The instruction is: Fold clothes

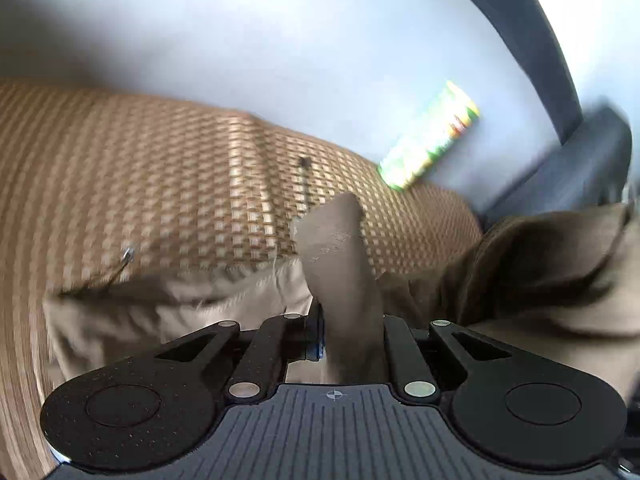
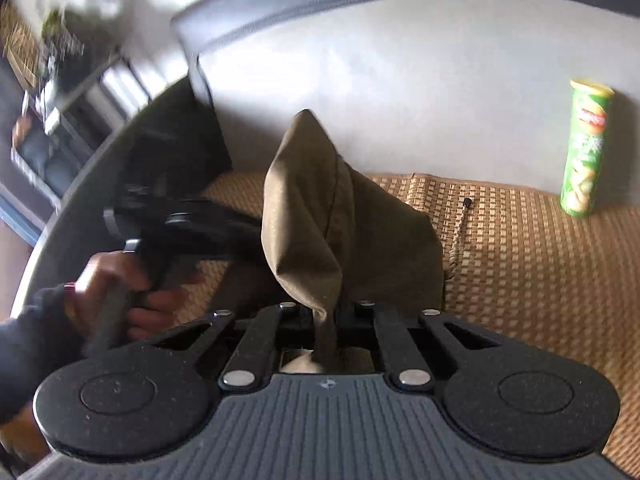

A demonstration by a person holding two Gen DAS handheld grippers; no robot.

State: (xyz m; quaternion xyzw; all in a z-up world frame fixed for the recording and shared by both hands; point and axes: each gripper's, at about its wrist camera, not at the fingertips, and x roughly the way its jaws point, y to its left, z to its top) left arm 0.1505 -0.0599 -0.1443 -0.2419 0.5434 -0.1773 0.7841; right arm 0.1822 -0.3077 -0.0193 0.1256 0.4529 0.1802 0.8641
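The olive-brown garment (image 2: 344, 232) is pinched at two places and lifted off the woven mat (image 2: 520, 264). In the right wrist view a fold of it rises from between the jaws of the right gripper (image 2: 326, 320) at the lower middle of the frame, peaks near the centre, and drapes down toward the right; the jaws are clenched on that fold. In the left wrist view another narrow strip of the same cloth (image 1: 344, 280) stands straight up from between the jaws of the left gripper (image 1: 352, 336), which grasp it tightly, while more cloth bunches at the right edge and a paler part lies on the mat at lower left (this frame is blurred). At the left of the right wrist view a hand (image 2: 120, 292) in a dark sleeve grips the handle of the left gripper (image 2: 240, 236). A green crisp tube (image 2: 586, 148) stands upright on the mat in the upper right, well apart from the garment.
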